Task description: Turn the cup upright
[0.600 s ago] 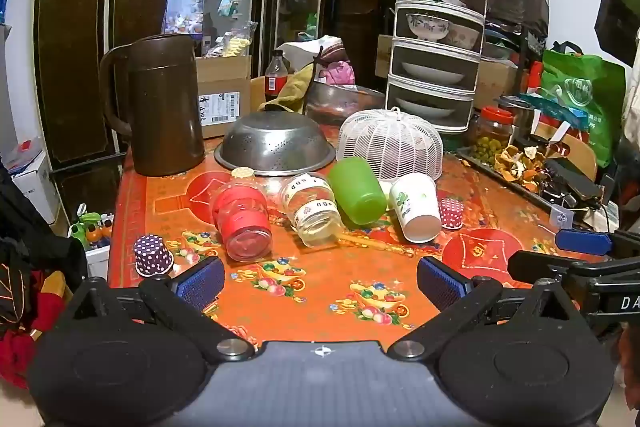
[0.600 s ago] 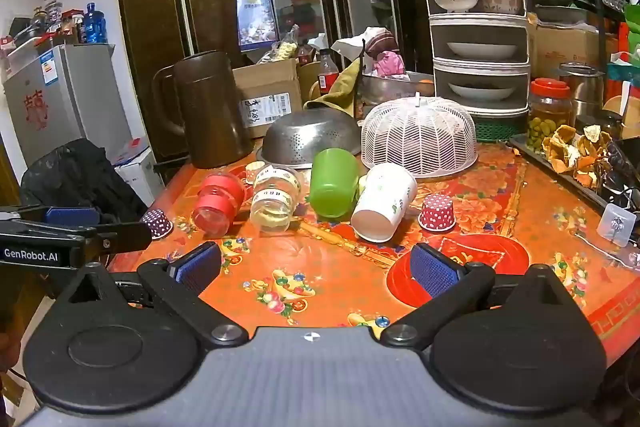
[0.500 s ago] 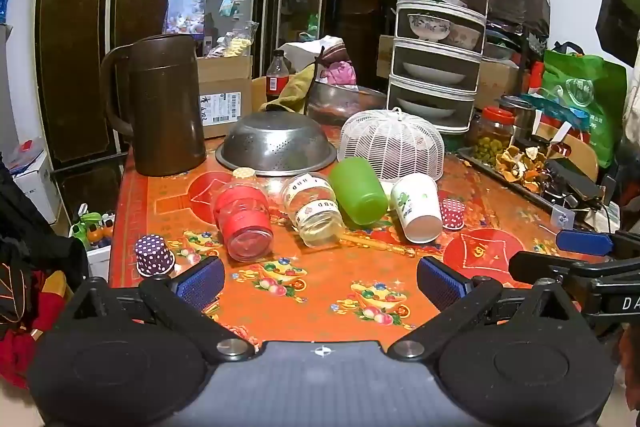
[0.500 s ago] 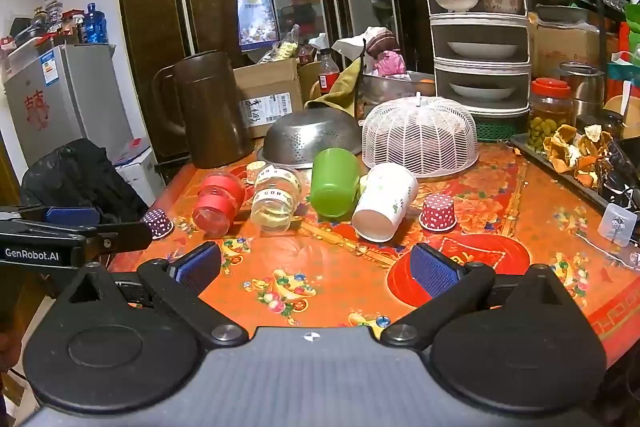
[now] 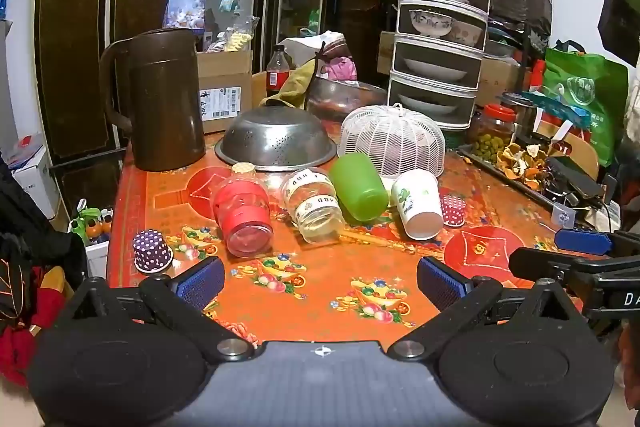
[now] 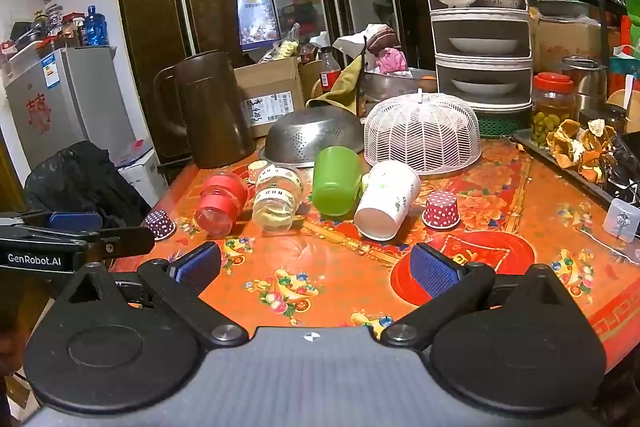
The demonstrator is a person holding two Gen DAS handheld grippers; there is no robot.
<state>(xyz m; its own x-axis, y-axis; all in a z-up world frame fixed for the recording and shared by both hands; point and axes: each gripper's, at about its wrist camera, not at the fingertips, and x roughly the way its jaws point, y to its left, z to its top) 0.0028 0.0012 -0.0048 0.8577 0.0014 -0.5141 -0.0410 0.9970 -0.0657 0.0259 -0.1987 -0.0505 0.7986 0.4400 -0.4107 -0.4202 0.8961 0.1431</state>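
Four cups lie tipped mid-table, long axes running front-to-back; the white paper cup (image 6: pixel 387 202), base toward the near edge, sits ahead of the released, empty right gripper (image 6: pixel 316 267), nearer than the likewise released left gripper (image 5: pixel 320 281).

On the orange patterned desk (image 5: pixel 304 291) stand a tall brown plastic pitcher (image 5: pixel 164 99), an upturned steel colander (image 5: pixel 276 143) and a white lattice food cover (image 5: pixel 394 143) (both dome-up), beside a tiered dish rack (image 5: pixel 440 27).
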